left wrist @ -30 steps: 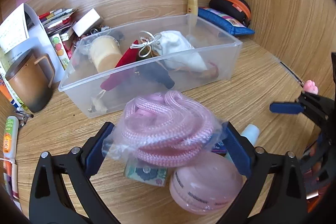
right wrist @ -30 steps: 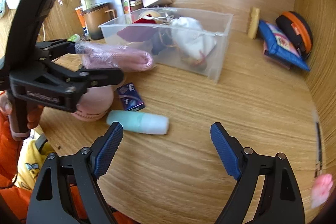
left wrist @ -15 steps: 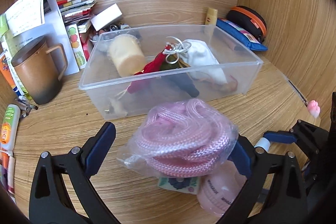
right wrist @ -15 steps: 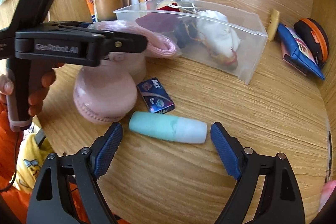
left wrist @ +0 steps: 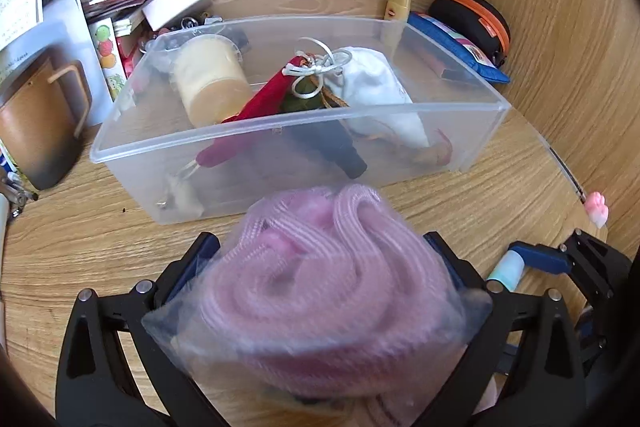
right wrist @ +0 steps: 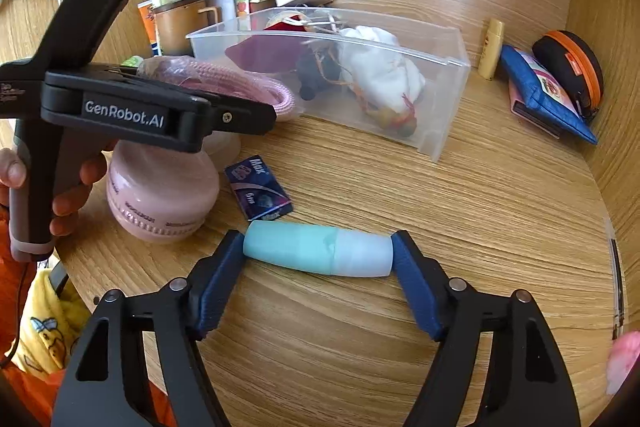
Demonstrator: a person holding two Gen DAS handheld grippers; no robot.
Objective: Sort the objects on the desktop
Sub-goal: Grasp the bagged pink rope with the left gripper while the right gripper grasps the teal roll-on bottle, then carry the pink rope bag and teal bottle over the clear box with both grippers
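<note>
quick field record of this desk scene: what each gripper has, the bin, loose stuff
left gripper: shut on bagged pink rope, held just short of the bin
right gripper: jaws just closed in, pads at both ends of the teal tube lying on the desk
clear bin: already holds a jar, white pouch, red item
loose on desk: pink jar, blue packet

Bare desk (right wrist: 500, 211) right of clear bin (right wrist: 448, 99); pink jar (right wrist: 160, 195) crowds left

One clear bin (right wrist: 440, 131), one brown mug (right wrist: 176, 27), one pink jar (right wrist: 160, 199). One teal tube (right wrist: 316, 253), one bagged pink rope (left wrist: 324, 287), two grippers.
</note>
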